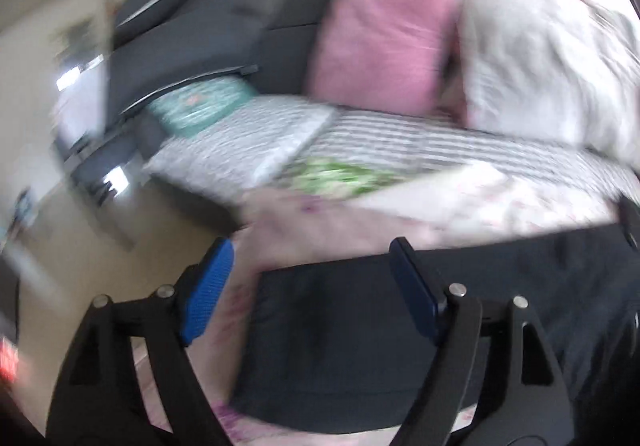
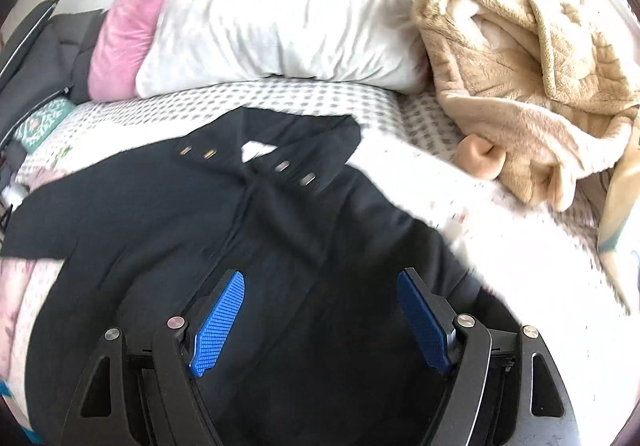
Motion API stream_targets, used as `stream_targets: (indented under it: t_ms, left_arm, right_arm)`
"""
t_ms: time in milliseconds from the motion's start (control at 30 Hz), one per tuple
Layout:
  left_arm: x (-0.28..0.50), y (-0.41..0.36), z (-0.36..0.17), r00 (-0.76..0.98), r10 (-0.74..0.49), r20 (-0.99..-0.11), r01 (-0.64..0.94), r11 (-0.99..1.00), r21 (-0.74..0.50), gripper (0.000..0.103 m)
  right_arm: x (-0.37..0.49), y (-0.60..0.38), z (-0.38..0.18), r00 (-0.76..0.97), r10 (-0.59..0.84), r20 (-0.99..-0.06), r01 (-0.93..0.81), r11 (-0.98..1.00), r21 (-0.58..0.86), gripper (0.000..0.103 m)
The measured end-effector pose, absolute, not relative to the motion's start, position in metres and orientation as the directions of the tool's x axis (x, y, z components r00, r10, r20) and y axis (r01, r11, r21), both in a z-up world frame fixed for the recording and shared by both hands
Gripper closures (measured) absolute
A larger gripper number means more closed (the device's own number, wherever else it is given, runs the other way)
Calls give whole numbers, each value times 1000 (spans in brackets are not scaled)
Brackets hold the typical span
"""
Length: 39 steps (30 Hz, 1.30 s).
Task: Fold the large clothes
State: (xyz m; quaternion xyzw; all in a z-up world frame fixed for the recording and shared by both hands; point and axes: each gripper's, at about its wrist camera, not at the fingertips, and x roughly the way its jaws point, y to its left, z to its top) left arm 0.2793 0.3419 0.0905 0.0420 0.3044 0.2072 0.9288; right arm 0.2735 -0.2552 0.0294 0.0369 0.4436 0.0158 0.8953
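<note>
A large dark navy coat (image 2: 248,230) with metal buttons lies spread on the bed, collar toward the pillows. My right gripper (image 2: 320,282) is open and empty, hovering over the coat's middle. In the blurred left wrist view, a folded edge of the same coat (image 1: 344,334) lies below my left gripper (image 1: 310,250), which is open and empty above the coat's left side near the bed's edge.
A pink pillow (image 2: 124,29) and a white pillow (image 2: 272,13) lean at the head of the bed. A beige fleece blanket (image 2: 520,77) is heaped at the right. A grey sofa (image 1: 192,25) and floor (image 1: 60,270) lie to the left.
</note>
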Motion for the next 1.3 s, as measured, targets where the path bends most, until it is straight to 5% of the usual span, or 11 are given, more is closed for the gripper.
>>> stream_targets:
  t_ms: [367,600,700,733,800,833,867,1200,1300]
  left_arm:
    - [415,165,29,684,-106,-722,223,972,69,23]
    - [468,84,-18,645,-97,-758,324,933,155,23]
    - [480,77,-31,626,-105,-773,319,939,130,23]
    - [481,77,-32,625,-120,-771,317,942,110,27]
    - [476,78,-30,610,-203,-766,335,942,17,57]
    - [472,78,-30,615,-214,-759,335,942,6,86]
    - [469,78,-27,623,-211,-753,330,944,9,93]
    - [420,118,27,865,-177,-470,170,984,-58,97]
    - [443,125,2,834,-85,-546,77,996,-37,92]
  right_arm:
    - [401,-266,-28,480,147,-865,-50,989,141,24]
    - [436,-264,-74,458,81,-885,-67,996,57,29]
    - [443,-269,-84,474,97,-875,-56,995,80,42]
    - [443,-270,-86,480,108,-871,-51,994,96,50]
    - [440,-268,-86,499,129,-857,-44,991,124,72]
    - [439,-265,-85,508,133,-851,-50,991,125,83]
    - [435,-258,-83,529,113,-841,-56,994,98,86]
    - [420,-210,-10,798,4,-602,-51,997,-61,92]
    - [460,-210,-37,712,-34,-702,-11,998,-60,82]
